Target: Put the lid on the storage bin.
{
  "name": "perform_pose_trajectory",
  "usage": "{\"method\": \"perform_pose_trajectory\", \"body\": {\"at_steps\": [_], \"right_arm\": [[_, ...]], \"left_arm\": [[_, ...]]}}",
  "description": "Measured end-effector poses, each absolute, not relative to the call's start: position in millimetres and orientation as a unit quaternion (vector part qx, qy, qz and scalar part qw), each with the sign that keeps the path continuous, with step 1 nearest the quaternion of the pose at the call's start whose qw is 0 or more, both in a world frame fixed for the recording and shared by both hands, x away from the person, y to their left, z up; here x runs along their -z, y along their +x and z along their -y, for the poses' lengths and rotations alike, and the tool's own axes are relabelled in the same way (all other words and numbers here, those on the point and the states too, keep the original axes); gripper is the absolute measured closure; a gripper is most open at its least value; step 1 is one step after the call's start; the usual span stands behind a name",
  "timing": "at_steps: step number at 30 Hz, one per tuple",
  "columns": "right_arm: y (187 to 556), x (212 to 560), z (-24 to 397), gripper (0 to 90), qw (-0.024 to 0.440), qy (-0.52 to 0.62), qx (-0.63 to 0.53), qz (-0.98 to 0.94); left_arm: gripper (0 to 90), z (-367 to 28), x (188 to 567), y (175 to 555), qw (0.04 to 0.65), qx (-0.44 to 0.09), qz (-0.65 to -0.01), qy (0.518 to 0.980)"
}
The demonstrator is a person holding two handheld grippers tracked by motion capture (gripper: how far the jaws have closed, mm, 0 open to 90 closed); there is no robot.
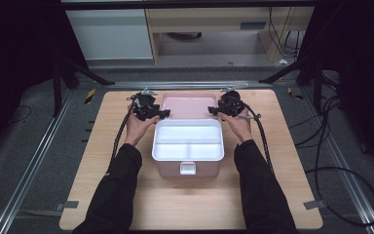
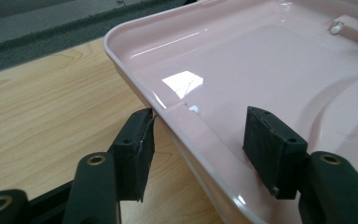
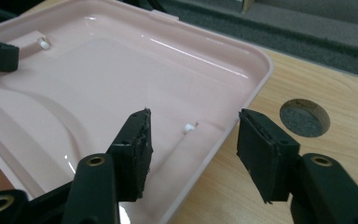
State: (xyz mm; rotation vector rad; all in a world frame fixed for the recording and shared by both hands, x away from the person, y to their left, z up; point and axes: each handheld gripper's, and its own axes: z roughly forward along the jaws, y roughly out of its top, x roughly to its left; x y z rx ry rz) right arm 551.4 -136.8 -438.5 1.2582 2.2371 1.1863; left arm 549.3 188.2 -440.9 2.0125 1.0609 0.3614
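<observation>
A pink box stands mid-table with a white divided tray in its top. Its pink lid lies open and flat behind it. My left gripper is at the lid's left edge. In the left gripper view the gripper is open and straddles the rim of the lid, with one pad touching outside and the other standing free inside. My right gripper is at the lid's right edge. In the right gripper view it is open astride the rim of the lid, pads apart from it.
The wooden table has bare room on both sides and in front of the box. A round hole sits in the tabletop beside the lid's right edge. Cables trail off the table at right. Metal rails and dark floor surround the table.
</observation>
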Motion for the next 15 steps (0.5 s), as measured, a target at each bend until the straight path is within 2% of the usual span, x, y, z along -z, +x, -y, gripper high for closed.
{"method": "perform_pose_trajectory", "body": {"at_steps": [6, 10, 15], "right_arm": [[555.0, 445.7, 135.8, 44.2, 0.139, 0.447, -0.408, -0.784], [555.1, 443.9, 137.1, 46.0, 0.144, 0.446, -0.419, -0.778], [552.3, 438.1, 140.5, 47.4, 0.142, 0.442, -0.441, -0.768]], "left_arm": [[42.8, -193.0, 444.1, 552.4, 0.419, -0.119, -0.428, 0.792], [43.9, -191.8, 441.1, 551.2, 0.417, -0.124, -0.434, 0.789], [49.5, -198.5, 434.0, 548.4, 0.441, -0.124, -0.443, 0.771]]}}
